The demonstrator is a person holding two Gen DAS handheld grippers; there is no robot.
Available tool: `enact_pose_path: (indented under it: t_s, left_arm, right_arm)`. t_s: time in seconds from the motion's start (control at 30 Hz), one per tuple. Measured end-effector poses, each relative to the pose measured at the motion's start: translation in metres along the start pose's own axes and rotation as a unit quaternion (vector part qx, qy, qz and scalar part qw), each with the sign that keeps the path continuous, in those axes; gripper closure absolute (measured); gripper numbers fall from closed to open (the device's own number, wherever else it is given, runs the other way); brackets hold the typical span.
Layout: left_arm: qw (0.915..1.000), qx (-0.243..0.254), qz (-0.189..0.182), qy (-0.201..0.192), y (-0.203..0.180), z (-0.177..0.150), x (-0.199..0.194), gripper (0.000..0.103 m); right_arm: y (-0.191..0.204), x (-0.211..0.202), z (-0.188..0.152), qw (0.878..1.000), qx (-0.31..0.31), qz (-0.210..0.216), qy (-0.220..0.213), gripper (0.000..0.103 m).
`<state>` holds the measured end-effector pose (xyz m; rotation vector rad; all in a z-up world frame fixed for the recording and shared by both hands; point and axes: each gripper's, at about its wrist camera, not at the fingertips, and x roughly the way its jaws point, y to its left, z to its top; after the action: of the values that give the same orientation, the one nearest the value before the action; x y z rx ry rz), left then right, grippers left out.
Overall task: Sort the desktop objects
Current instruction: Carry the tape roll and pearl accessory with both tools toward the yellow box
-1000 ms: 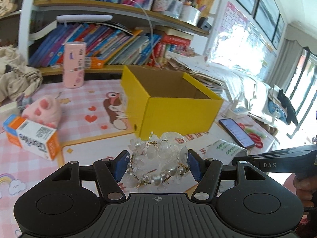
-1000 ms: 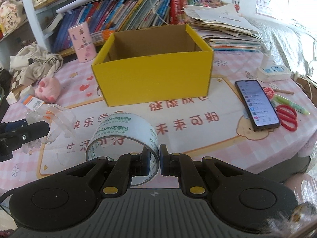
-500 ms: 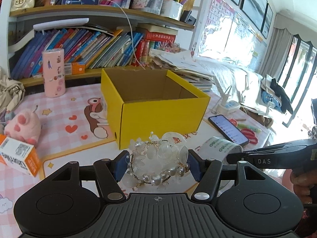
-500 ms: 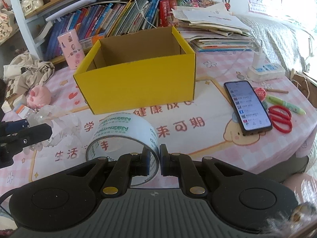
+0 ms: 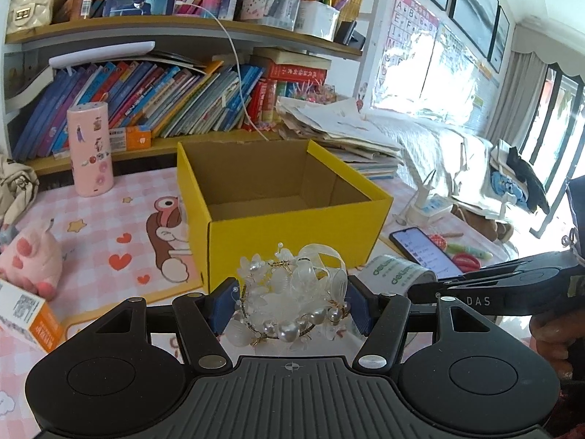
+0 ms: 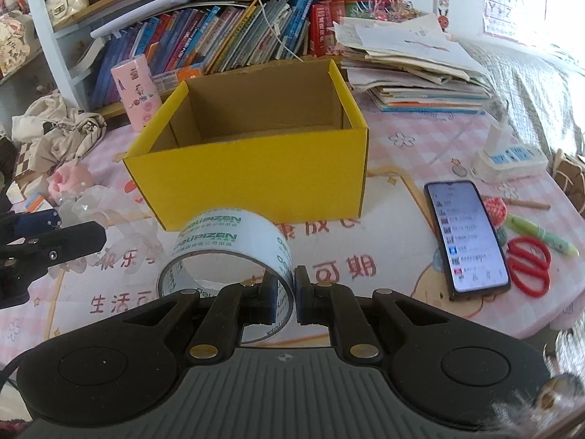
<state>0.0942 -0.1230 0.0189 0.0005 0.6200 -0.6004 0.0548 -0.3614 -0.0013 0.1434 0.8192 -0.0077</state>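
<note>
Left wrist view: our left gripper (image 5: 290,305) clamps one pearl-and-petal hair wreath (image 5: 292,300) just short of the yellow box (image 5: 292,234). We judge it light, springy and fragile, best held by its wire band.

Right wrist view: our right gripper (image 6: 284,294) pinches the wall of one clear tape roll (image 6: 234,256), also before the yellow box (image 6: 252,175); it seems stiff and slick.

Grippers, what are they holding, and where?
Left gripper holds the pearl bracelet by its sides; right gripper pinches the tape roll wall.
</note>
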Motion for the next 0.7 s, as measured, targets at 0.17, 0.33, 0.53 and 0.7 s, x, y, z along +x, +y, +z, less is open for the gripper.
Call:
enact_pose_path:
  t_s: [0.17,0.33,0.53,0.7]
  left_arm:
    - [0.9999,0.006,0.001,-0.012,-0.006,0.016,0.007,0.041]
    - [0.9994,0.009,0.003,-0.035,-0.012,0.039,0.014,0.041]
    - [0.9983,0.015,0.014,-0.055,-0.017,0.064,0.026,0.041]
    - [0.9965,0.027,0.032,-0.073,-0.021,0.085,0.034,0.041]
  right_arm:
    - [-0.004,0.001,0.018,1.0,-0.017,0.015,-0.018,0.094]
    - [-0.007,-0.003,0.043,0.997,-0.034,0.044,-0.058,0.094]
    - [-0.014,0.01,0.072,0.993,-0.059,0.068,-0.07,0.094]
    - [-0.023,0.024,0.1,0.99,-0.08,0.082,-0.078,0.094]
